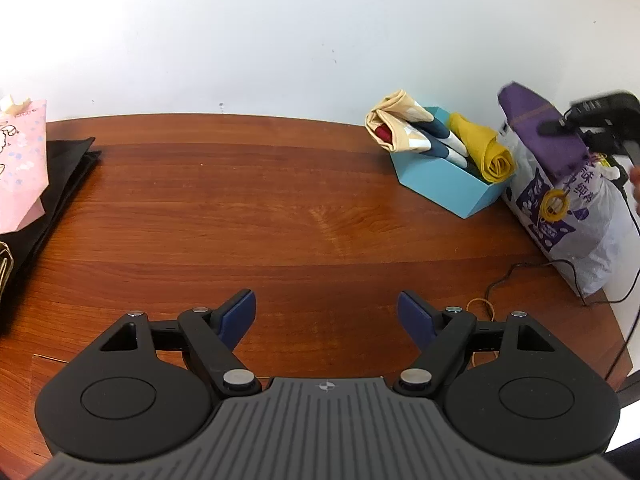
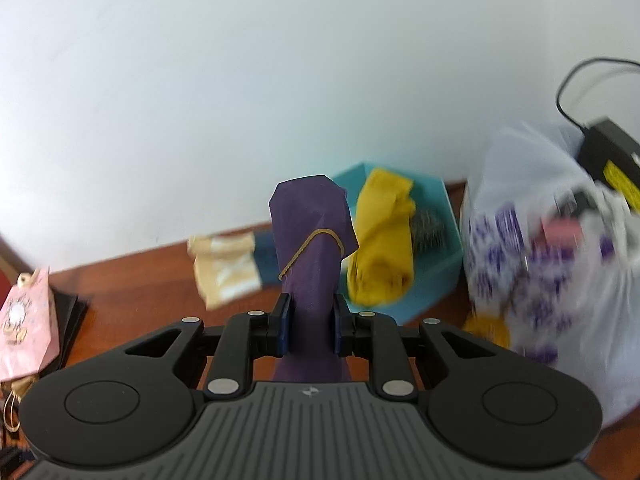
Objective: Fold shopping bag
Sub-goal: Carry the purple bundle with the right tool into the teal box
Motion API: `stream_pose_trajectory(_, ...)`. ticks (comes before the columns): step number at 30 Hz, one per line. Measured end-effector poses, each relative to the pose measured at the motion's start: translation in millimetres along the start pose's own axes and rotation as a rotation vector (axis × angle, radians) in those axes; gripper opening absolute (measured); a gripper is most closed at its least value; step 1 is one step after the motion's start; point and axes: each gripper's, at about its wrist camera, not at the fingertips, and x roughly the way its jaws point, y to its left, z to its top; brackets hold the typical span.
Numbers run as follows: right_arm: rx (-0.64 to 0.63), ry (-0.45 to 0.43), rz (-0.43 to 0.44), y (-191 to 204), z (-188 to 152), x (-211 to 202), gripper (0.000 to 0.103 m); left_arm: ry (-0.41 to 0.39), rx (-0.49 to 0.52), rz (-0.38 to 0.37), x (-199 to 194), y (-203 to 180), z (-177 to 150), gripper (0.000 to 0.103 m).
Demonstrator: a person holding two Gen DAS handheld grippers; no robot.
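Where the right gripper [image 2: 308,330] closes its two blue pads on it, we find the purple shopping bag [image 2: 310,240], rolled into a tight bundle and standing up out of the jaws, with a tan rubber band [image 2: 310,250] looped slantwise around its upper part. The bundle is held clear of the wooden table [image 1: 280,216]. Just beyond the jaws and to their right sits the blue box [image 2: 436,264], with a rolled yellow bag [image 2: 380,248] lying in it; a cream and navy bag [image 2: 228,268] shows to the left of the held bundle, though we cannot tell from this blurred view whether it rests in the box or beside it. Further right stands a white plastic bag with purple print [image 2: 540,264], smeared by motion.

Our left gripper [image 1: 326,316] has its jaws spread wide with nothing between them, only bare tabletop ahead. A loose rubber band [image 1: 482,308] lies just right of its right finger. Far to the left of those jaws we see a pink paper bag [image 1: 22,160] lying over black folded fabric [image 1: 68,172].
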Motion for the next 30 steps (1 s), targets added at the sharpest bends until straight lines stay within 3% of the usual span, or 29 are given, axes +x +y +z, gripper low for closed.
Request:
stream_pose_trajectory(10, 0.022, 0.029, -0.030, -9, 66, 103, 0.023, 0.010, -0.026, 0.043, 13, -4, 9, 0.080)
stream_pose_trajectory(18, -0.015, 0.097, -0.121, -4, 79, 176, 0.023, 0.025, -0.070, 0.097, 16, 11, 10, 0.080)
stream_pose_trajectory(24, -0.066, 0.095, -0.161, -1, 76, 190, 0.024, 0.033, -0.091, 0.114, 20, 20, 11, 0.080)
stream_pose_trajectory(30, -0.051, 0.085, -0.150, -1, 75, 179, 0.037, 0.028, -0.088, 0.103, 21, 21, 12, 0.080)
